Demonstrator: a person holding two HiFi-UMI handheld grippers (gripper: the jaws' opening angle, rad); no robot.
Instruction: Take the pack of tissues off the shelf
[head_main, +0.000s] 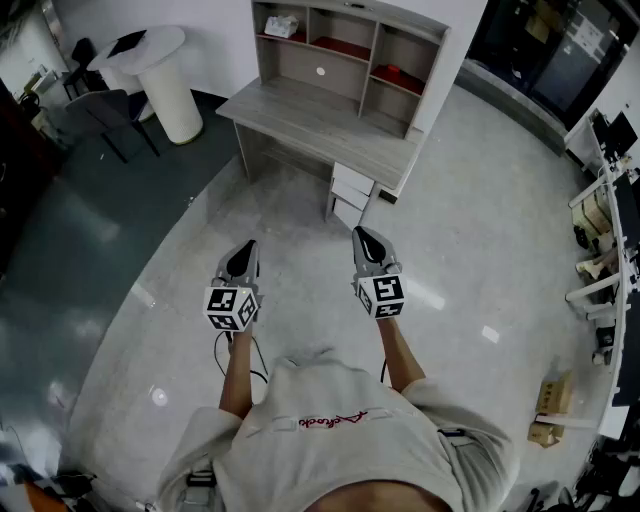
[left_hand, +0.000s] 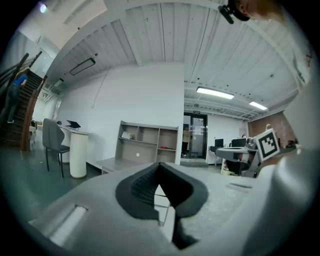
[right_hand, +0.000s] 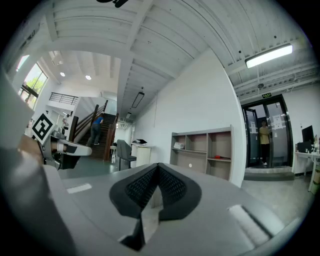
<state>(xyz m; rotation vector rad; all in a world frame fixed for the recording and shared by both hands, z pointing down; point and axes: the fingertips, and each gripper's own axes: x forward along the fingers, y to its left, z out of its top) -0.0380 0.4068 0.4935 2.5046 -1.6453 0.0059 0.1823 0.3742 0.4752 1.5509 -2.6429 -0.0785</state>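
Both left tongs (head_main: 247, 246) and right tongs (head_main: 362, 233), closed empty, face apparent tissues (head_main: 281, 24) far ahead.

Too small for detail: white pack of tissues (head_main: 281, 24) and 2 red items (head_main: 341, 47) in grey wooden shelf unit (head_main: 428, 80). Cropped at bottom edge: beige-shirted torso (head_main: 340, 440).

R gripper (right_hand: 159, 171) jaws together, nothing btwn; from tips, shelf (right_hand: 202, 152) at 2 o'clock w/ tissues (right_hand: 178, 145) in top-left bay, chair (right_hand: 125, 152) at 10 o'clock.
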